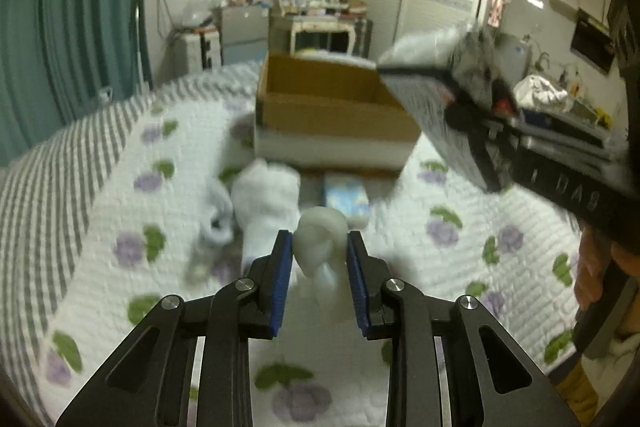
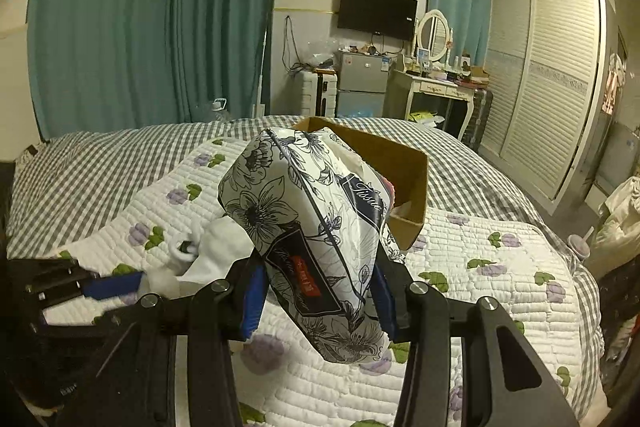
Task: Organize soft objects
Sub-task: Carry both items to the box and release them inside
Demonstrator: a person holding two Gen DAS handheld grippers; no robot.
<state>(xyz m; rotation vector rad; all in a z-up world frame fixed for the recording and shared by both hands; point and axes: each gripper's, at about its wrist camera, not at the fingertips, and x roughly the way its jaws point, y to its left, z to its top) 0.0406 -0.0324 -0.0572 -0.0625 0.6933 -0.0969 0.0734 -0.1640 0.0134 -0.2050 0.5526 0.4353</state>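
My left gripper is shut on a small white soft bundle, held above the floral quilt. My right gripper is shut on a floral tissue pack and holds it up in front of the open cardboard box. In the left wrist view the tissue pack hangs at the box's right front corner, in the right gripper. A white cloth and a light blue packet lie on the quilt before the box. The left gripper shows at the right wrist view's left edge.
The box sits on a bed with a floral quilt over a checked sheet. Teal curtains, a small fridge, a dressing table and a wardrobe stand beyond the bed.
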